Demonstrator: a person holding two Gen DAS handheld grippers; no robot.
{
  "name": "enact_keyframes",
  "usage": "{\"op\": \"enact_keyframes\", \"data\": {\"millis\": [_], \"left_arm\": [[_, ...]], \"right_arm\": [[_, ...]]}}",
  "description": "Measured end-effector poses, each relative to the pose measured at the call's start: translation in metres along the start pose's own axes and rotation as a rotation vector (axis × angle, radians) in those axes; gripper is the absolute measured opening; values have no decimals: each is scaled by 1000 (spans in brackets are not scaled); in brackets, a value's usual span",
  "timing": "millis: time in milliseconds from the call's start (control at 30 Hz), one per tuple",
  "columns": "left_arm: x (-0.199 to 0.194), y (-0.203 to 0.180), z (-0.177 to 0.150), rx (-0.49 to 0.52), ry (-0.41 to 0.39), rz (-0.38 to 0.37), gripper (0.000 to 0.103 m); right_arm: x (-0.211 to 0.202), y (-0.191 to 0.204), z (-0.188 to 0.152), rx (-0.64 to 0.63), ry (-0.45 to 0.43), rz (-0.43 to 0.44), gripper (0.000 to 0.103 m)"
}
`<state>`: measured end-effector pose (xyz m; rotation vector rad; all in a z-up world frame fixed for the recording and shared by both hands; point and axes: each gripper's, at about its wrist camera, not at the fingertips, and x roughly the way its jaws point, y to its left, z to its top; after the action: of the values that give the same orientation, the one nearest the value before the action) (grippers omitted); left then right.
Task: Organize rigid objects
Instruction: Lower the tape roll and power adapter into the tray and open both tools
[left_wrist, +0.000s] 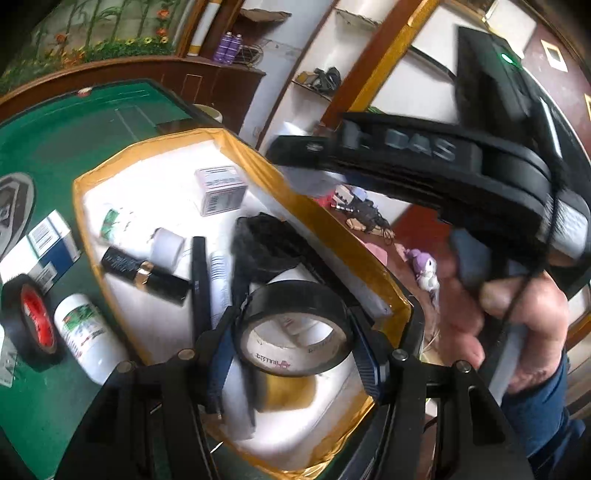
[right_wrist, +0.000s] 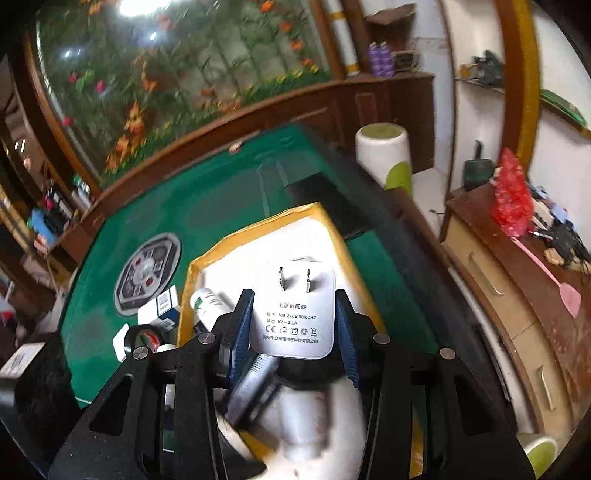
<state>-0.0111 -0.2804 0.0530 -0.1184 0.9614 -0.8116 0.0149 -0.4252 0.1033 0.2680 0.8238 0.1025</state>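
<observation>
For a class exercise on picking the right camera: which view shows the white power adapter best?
The right wrist view. The adapter fills the centre there, held between the right gripper's fingers, with both prongs and the printed label sharp. In the left wrist view the adapter cannot be made out; that gripper shows only as a blurred black body.

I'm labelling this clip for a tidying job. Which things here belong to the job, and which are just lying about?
Job: tape roll in left gripper, adapter in right gripper, box, bottle, red-cored tape.
Lying about: swatter, red bag, plush toy.
</observation>
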Motion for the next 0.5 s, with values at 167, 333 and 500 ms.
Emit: {"op": "enact_keyframes", "data": {"millis": [167,333,500], "left_arm": [[2,17,-3,-70,0,10,59],[-2,23,-3,-90,-11,45,59],[-4,22,-4,-94,-13,58,59]], "right_arm": [[36,37,12,-102,70,20,41],[66,66,20,-239,117,-33,41],[89,70,26,-300,194,-31,41]]}}
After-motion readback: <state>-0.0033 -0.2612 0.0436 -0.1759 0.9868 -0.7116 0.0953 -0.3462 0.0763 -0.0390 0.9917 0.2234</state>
